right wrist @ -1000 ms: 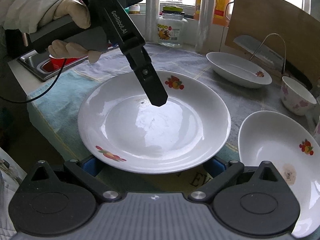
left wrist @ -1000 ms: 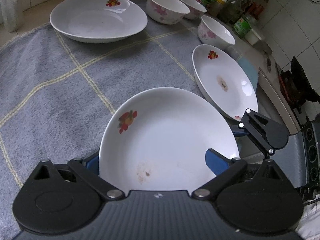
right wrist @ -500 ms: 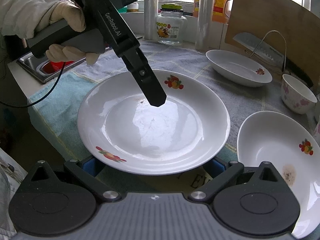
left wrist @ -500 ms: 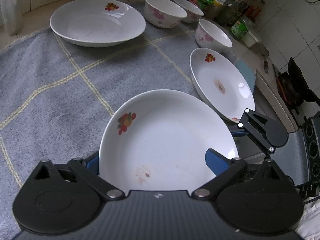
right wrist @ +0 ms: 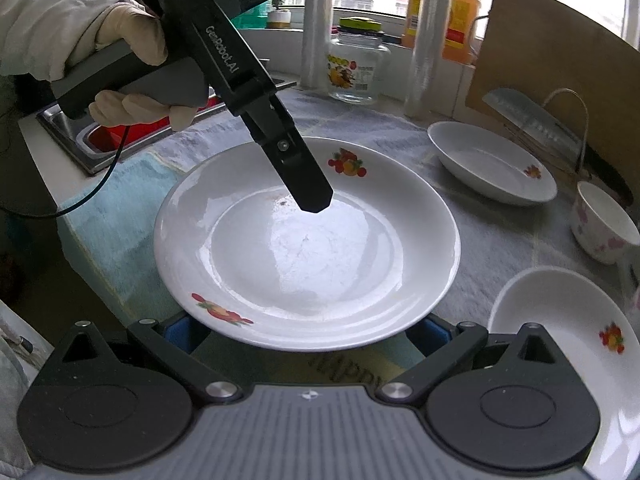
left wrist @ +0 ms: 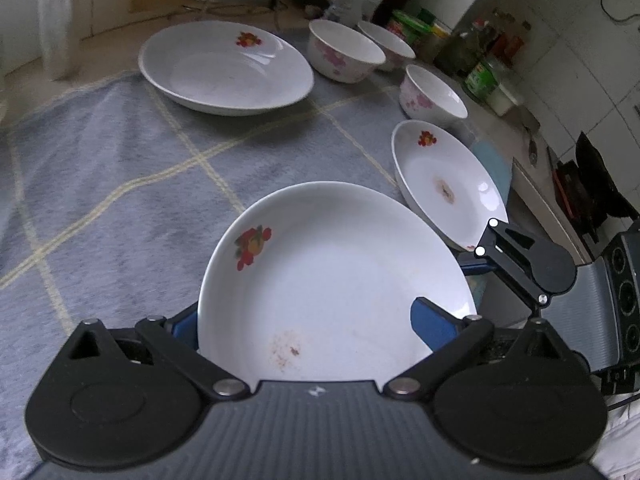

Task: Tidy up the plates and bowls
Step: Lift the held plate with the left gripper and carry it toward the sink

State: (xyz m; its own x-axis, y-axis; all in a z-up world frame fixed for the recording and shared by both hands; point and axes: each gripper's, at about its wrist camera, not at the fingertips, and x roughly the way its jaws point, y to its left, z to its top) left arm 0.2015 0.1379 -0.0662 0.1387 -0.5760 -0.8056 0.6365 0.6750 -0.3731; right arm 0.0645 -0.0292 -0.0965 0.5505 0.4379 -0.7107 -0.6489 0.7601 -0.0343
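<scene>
A white plate with a fruit print (left wrist: 336, 280) sits tilted in my left gripper (left wrist: 304, 316), which is shut on its near rim, one blue pad over the plate and one behind it. The right wrist view shows the same plate (right wrist: 308, 248) with the left gripper's upper finger (right wrist: 308, 188) lying across it. My right gripper (right wrist: 306, 332) is open, its pads spread wide under the plate's near rim. A stained plate (left wrist: 448, 188), a far plate (left wrist: 226, 68) and three floral bowls (left wrist: 344, 56) stand on the cloth.
A grey checked cloth (left wrist: 100, 184) covers the counter. A sink holding something red (right wrist: 116, 140) lies behind the gloved hand (right wrist: 132, 44). A glass jar (right wrist: 358, 68), film rolls, an oil bottle and a cutting board with a knife line the window side. A stove (left wrist: 596, 196) is to the right.
The left gripper has tipped upward with the plate still in it, so the far plate and bowls sit lower in its view. The right gripper has hardly moved.
</scene>
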